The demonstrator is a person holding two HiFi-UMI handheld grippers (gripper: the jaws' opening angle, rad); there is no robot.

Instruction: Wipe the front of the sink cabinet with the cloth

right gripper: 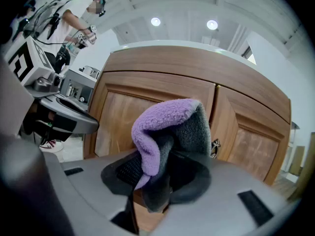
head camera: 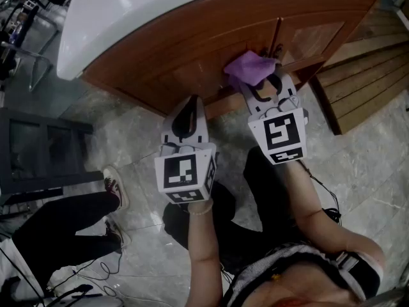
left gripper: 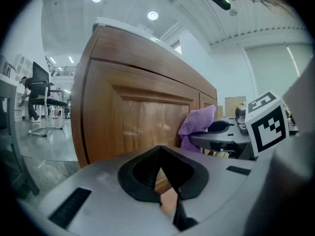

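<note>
Clamping the purple cloth (right gripper: 160, 124), the right hand-held gripper (right gripper: 162, 173) faces the cabinet (right gripper: 246, 146).

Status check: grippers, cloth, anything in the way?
Left gripper shut, empty, short of the cabinet front. Right gripper shut on purple cloth, near the door handle. Nothing seen in the way.

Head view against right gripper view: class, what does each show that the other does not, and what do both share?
Only the head view shows the wearer's forearms and the marker cube on the right tongs. Only the right gripper view shows ceiling lights, a standing person in a white shirt and the grey underside of the cloth. Both show the cloth pinched in the right tongs, the wooden cabinet and the left tongs, shut and empty.
</note>
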